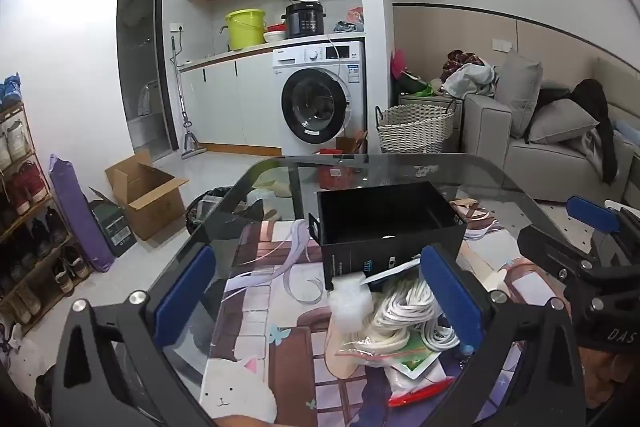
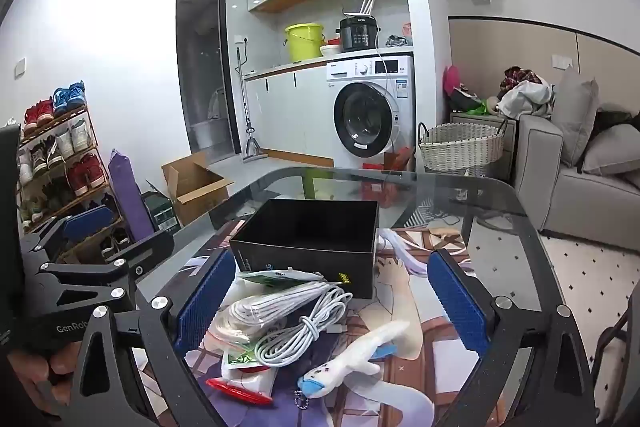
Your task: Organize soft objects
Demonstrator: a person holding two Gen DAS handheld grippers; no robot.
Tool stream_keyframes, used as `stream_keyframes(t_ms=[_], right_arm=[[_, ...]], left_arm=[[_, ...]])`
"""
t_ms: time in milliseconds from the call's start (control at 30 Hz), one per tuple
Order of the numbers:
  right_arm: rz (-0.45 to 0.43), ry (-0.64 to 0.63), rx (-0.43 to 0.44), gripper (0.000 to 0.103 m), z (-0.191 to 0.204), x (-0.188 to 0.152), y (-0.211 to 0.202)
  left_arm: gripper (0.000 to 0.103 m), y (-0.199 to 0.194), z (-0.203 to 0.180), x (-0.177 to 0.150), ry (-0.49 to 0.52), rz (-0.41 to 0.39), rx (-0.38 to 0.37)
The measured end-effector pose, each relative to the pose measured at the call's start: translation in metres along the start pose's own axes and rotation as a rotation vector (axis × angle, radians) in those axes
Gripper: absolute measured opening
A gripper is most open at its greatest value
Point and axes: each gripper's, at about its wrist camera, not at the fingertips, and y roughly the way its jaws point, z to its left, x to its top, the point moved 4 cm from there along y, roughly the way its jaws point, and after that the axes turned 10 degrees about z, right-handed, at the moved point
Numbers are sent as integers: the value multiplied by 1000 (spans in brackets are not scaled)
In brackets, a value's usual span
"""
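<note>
An open, empty black box point(image 1: 384, 215) point(image 2: 312, 231) stands on the glass table. In front of it lies a pile: a coiled white cable point(image 2: 304, 327) point(image 1: 404, 311), flat bundled white cords in a bag point(image 2: 260, 307), a green-and-white packet point(image 2: 280, 275), a red-edged pouch point(image 2: 240, 391) point(image 1: 420, 395) and a white foam piece point(image 1: 350, 303). A white plush fish with blue tail point(image 2: 352, 359) lies right of the cable. My left gripper point(image 1: 320, 307) is open above the pile's left side. My right gripper point(image 2: 332, 307) is open around the pile, holding nothing.
The glass table point(image 2: 500, 211) has a printed anime mat under it. Beyond are a cardboard box point(image 1: 148, 195), a shoe rack point(image 2: 56, 167), a washing machine point(image 1: 320, 95), a wicker basket point(image 2: 460, 147) and a grey sofa point(image 2: 580, 187).
</note>
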Motion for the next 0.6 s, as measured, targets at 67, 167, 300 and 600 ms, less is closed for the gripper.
stream_keyframes(t_ms=[67, 167, 300, 600], right_arm=[[-5, 26, 17, 99, 0, 1, -1], [23, 29, 16, 99, 1, 1, 0], [19, 13, 15, 99, 3, -2, 0], [14, 1, 11, 99, 5, -4, 2]], left_arm=[[103, 0, 1, -1, 1, 1, -1], [103, 1, 4, -2, -1, 9, -3], [103, 0, 0, 0, 6, -2, 9], [103, 5, 0, 3, 8, 7, 3]])
